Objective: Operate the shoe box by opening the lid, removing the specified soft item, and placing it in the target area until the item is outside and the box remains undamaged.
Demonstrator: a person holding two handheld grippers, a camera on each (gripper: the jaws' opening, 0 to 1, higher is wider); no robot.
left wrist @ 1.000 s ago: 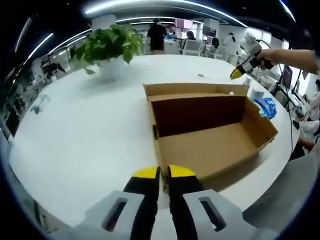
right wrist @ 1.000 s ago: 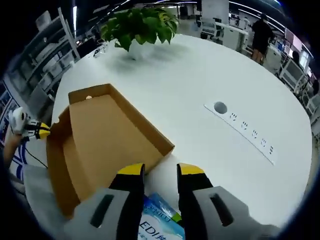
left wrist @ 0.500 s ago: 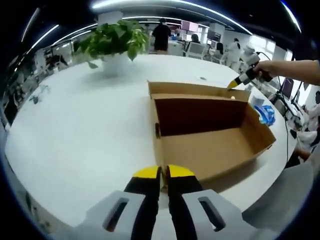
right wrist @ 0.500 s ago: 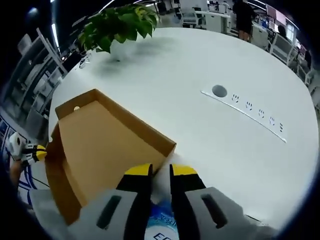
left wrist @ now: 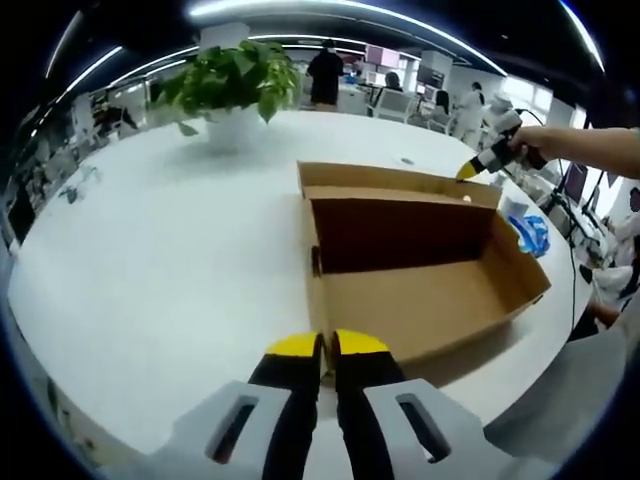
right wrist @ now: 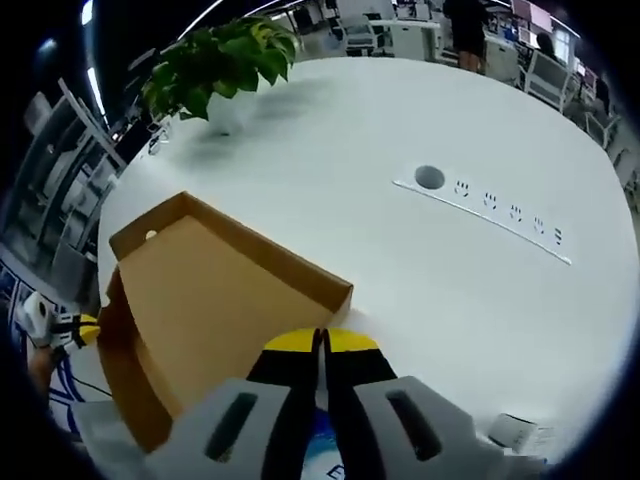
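Note:
The brown shoe box (left wrist: 420, 290) lies open and empty on the white table (left wrist: 170, 260), its lid (left wrist: 400, 180) folded back flat. My left gripper (left wrist: 327, 345) is shut on the box's near corner. It shows small at the left edge of the right gripper view as the left gripper (right wrist: 62, 325). A blue and white soft packet (left wrist: 528, 225) rests on the table to the right of the box. A person's hand holds my right gripper (left wrist: 470, 170) above the box's far right corner. My right gripper (right wrist: 320, 342) has its jaws together, with the packet (right wrist: 325, 452) lying below them.
A potted plant (left wrist: 225, 85) stands at the far side of the table. A socket strip (right wrist: 500, 213) and a round cable hole (right wrist: 429, 177) sit in the tabletop (right wrist: 400, 110). People and desks fill the background. A small white object (right wrist: 520, 435) lies near the table's edge.
My right gripper's jaws have gone from open to shut, and its view has shifted slightly over the box. The left gripper keeps its hold on the box corner.

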